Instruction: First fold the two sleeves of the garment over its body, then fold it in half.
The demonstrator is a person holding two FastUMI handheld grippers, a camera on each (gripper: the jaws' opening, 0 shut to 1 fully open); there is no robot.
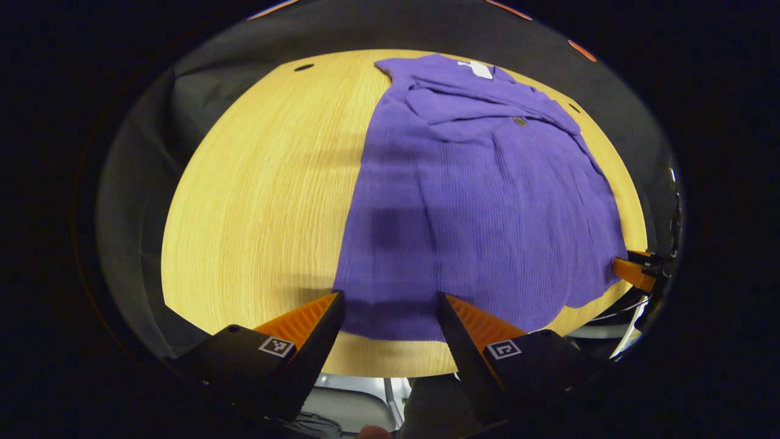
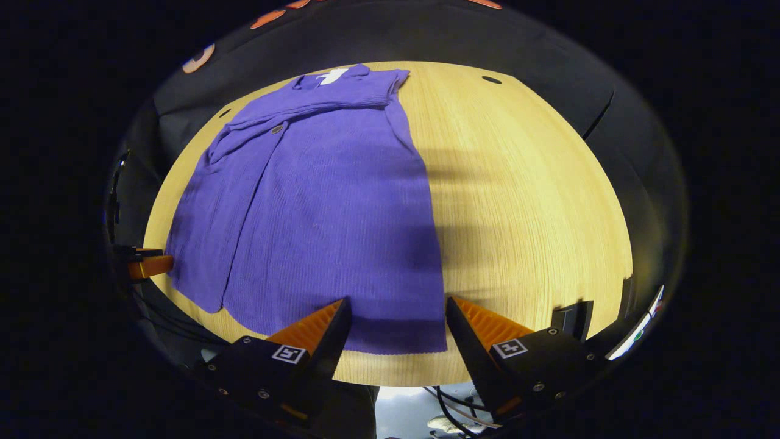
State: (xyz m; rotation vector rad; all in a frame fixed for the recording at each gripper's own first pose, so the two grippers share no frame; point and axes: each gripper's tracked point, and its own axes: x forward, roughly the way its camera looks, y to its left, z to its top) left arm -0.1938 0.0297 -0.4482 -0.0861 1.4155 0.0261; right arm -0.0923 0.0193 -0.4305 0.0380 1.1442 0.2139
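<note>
We see a purple garment point(image 1: 481, 207) lying flat on a light wooden table point(image 1: 262, 201), its sleeves already folded in over the body near the collar end. That collar end, with a white label point(image 1: 481, 69) and a small dark button point(image 1: 520, 121) just below the folded sleeves, lies at the far side of the table; the hem lies at the near edge.

In the left gripper view, the left gripper point(image 1: 390, 317) hangs over the near hem of the garment with its orange fingers point(image 1: 311, 314) spread wide, one at the hem's corner and the other over the cloth farther in. We cannot tell whether the tips touch the fabric. Nothing is held between them. At the opposite hem corner, the tip of the other gripper's orange finger shows just beside the garment's edge.

In the right gripper view, the right gripper point(image 2: 396, 320) hangs over the near hem point(image 2: 390, 338) of the garment likewise, fingers point(image 2: 481, 323) wide apart, one over the cloth and the other just beyond the hem's corner above bare table. These, too, hold nothing.
</note>
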